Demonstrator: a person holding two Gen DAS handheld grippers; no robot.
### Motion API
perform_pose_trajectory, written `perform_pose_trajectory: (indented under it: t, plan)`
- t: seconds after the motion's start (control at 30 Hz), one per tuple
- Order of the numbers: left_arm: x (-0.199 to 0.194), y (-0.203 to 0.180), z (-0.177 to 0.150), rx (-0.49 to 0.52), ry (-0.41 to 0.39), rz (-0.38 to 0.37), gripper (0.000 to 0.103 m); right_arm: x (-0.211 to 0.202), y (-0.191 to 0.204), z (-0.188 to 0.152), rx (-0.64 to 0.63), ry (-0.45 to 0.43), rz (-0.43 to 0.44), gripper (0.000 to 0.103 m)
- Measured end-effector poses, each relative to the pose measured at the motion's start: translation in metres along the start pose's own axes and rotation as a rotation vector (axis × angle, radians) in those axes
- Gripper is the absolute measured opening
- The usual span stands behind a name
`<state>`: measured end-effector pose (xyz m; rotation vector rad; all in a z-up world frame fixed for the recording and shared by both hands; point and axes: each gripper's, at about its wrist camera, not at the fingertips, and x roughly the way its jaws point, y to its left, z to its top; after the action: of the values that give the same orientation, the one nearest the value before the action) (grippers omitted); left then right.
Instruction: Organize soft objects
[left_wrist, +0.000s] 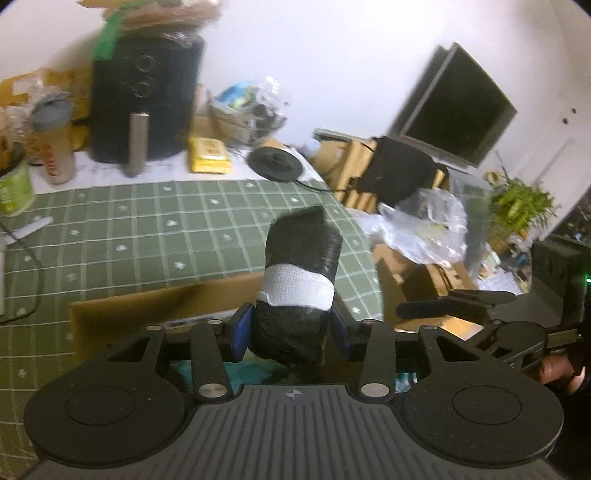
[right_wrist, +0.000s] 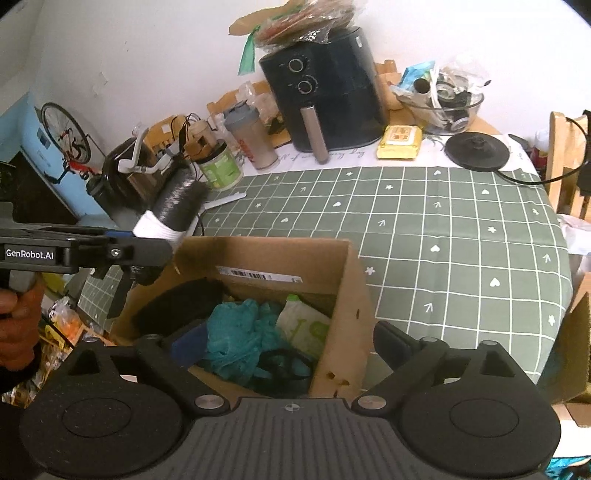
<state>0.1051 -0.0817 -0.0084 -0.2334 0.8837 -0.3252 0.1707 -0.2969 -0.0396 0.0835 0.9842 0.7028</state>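
My left gripper (left_wrist: 291, 334) is shut on a black soft roll with a white band (left_wrist: 301, 280), held above the cardboard box (left_wrist: 155, 314). The roll also shows in the right wrist view (right_wrist: 173, 208), at the box's far left corner. The box (right_wrist: 347, 295) stands open on the green checked tablecloth (right_wrist: 443, 236) and holds a teal soft bundle (right_wrist: 236, 339), a white-green pack (right_wrist: 306, 325), a blue item and a black pad. My right gripper (right_wrist: 284, 349) is open and empty, its fingers either side of the box's near right wall.
A black air fryer (right_wrist: 332, 92), a yellow wipes pack (right_wrist: 400, 142), a black round base (right_wrist: 476, 151), a glass bowl of clutter (right_wrist: 443, 107), a shaker bottle and a green tub stand at the table's back. Cardboard boxes, plastic bags, a monitor (left_wrist: 458, 107) and a plant lie beyond the right edge.
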Motion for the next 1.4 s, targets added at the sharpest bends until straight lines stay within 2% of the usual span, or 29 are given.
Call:
perform_pose_trajectory:
  t: [0.03, 0.1, 0.13, 0.33, 0.53, 0.83, 0.87, 1.0, 1.07, 1.33, 1.4]
  plan:
    - [0.003, -0.003, -0.001, 0.010, 0.012, -0.003, 0.052, -0.001, 0.000, -0.001, 0.002, 0.000, -0.004, 0.098]
    - [0.006, -0.009, -0.004, 0.041, 0.022, 0.015, 0.068, -0.002, -0.001, -0.005, 0.007, -0.002, -0.009, 0.100]
    - [0.006, -0.010, -0.005, 0.052, 0.024, 0.032, 0.069, -0.003, -0.002, -0.006, 0.009, -0.003, -0.010, 0.101]
    - [0.002, -0.002, -0.012, 0.010, 0.052, 0.111, 0.070, -0.006, 0.000, -0.011, 0.012, -0.022, -0.030, 0.103]
    - [-0.007, 0.004, -0.008, -0.008, 0.025, 0.220, 0.077, -0.004, 0.009, -0.006, -0.023, -0.048, -0.070, 0.103]
    - [-0.017, 0.018, -0.007, -0.051, 0.037, 0.368, 0.081, 0.007, 0.030, 0.002, -0.133, -0.087, -0.215, 0.103]
    - [-0.018, 0.019, -0.008, -0.054, 0.035, 0.375, 0.083, 0.009, 0.033, 0.001, -0.135, -0.087, -0.225, 0.103]
    - [-0.026, 0.029, -0.015, -0.074, 0.015, 0.392, 0.100, 0.017, 0.042, 0.000, -0.146, -0.095, -0.263, 0.103]
    - [-0.029, 0.032, -0.017, -0.076, 0.013, 0.394, 0.103, 0.020, 0.048, -0.001, -0.163, -0.100, -0.300, 0.103]
    - [-0.040, 0.040, -0.027, -0.031, 0.000, 0.454, 0.103, 0.022, 0.075, -0.009, -0.207, -0.205, -0.446, 0.103]
    - [-0.046, 0.044, -0.029, -0.033, -0.010, 0.459, 0.103, 0.025, 0.079, -0.008, -0.196, -0.169, -0.451, 0.103]
